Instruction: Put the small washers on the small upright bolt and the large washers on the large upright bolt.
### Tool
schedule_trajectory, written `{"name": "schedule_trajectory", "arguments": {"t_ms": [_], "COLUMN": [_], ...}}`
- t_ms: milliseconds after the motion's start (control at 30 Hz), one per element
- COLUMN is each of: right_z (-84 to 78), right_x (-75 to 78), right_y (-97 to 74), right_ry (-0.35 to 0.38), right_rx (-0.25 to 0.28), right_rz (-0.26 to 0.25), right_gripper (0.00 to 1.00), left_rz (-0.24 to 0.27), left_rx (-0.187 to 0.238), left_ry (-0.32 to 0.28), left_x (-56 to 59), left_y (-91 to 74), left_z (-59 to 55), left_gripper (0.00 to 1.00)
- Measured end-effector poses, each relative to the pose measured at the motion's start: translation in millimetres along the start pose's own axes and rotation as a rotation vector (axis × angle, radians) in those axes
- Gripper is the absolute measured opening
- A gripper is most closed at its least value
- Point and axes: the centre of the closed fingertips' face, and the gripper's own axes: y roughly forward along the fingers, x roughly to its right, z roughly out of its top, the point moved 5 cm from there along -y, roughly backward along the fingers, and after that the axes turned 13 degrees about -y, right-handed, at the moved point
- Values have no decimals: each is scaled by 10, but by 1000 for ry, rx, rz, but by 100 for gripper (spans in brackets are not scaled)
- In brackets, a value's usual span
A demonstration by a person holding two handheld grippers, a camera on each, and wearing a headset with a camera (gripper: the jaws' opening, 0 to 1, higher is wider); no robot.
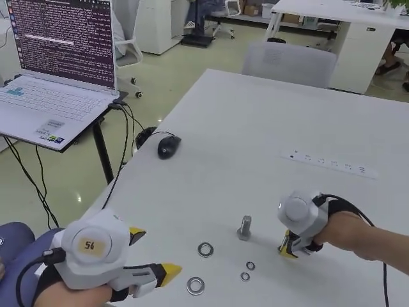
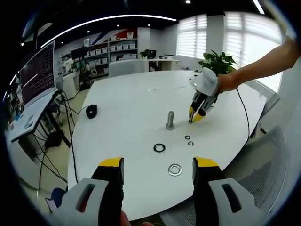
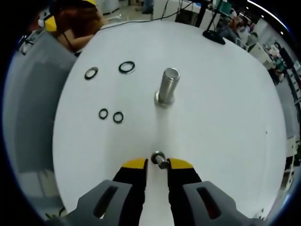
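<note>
— On the white table (image 1: 255, 121), head view first?
— The large bolt (image 1: 244, 228) stands upright; two large washers (image 1: 205, 249) and two small washers (image 1: 250, 265) lie flat just before it.
— Left gripper view?
— The left gripper (image 2: 159, 165) is released, jaws spread wide (washers beyond them).
— Right gripper view?
— The right gripper (image 3: 157, 164) grasps the small bolt (image 3: 159, 160), seemingly upright on the table near the large bolt.
</note>
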Motion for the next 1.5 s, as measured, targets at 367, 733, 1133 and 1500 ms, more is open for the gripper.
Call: {"name": "schedule_trajectory", "arguments": {"t_ms": [367, 733, 1133, 1500], "right_z": [-235, -363, -193, 266], "right_x": [-108, -376, -660, -772], "right_y": [-235, -330, -122, 96], "right_ry": [240, 402, 384, 290], "right_rx": [104, 244, 254, 286], "right_rz": [-98, -131, -79, -21], "right_gripper": [22, 27, 26, 25], "left_rz": [-10, -30, -35, -32], "left_rx": [4, -3, -2, -2], "left_ry": [11, 32, 33, 32], "left_x": [30, 87, 106, 117], "left_y": [21, 61, 73, 63], "left_z": [28, 60, 88, 79], "left_gripper": [58, 58, 58, 58]}}
